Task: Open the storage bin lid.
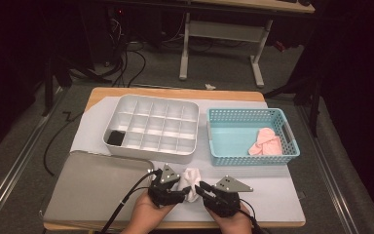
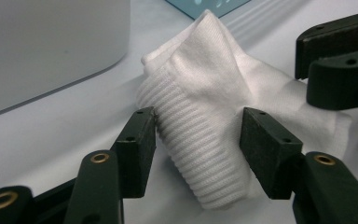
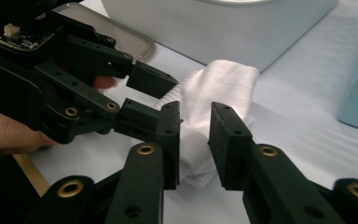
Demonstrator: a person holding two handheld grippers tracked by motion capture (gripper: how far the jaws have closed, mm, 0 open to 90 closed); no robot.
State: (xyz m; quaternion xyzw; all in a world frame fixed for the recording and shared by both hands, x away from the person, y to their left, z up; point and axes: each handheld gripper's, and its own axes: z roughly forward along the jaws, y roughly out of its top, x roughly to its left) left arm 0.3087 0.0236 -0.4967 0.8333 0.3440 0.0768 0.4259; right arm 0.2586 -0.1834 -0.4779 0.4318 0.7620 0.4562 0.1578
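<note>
One white sock (image 1: pixel 191 181), worked by two grippers at the table's near edge.

The ribbed cuff is clasped by the left gripper (image 2: pixel 196 135) to anchor it, likely for folding; the right gripper (image 3: pixel 195 140) is parted, nothing pinched, just beside the sock, below the divided tray (image 1: pixel 126 105).

Right tongs (image 3: pixel 195 140): jaws parted, a narrow gap between the pads.
White sock (image 3: pixel 214 93): crumpled on the surface, just beyond the pads.
Left tongs (image 3: pixel 142 95): upper left, jaws around the sock's edge.
</note>
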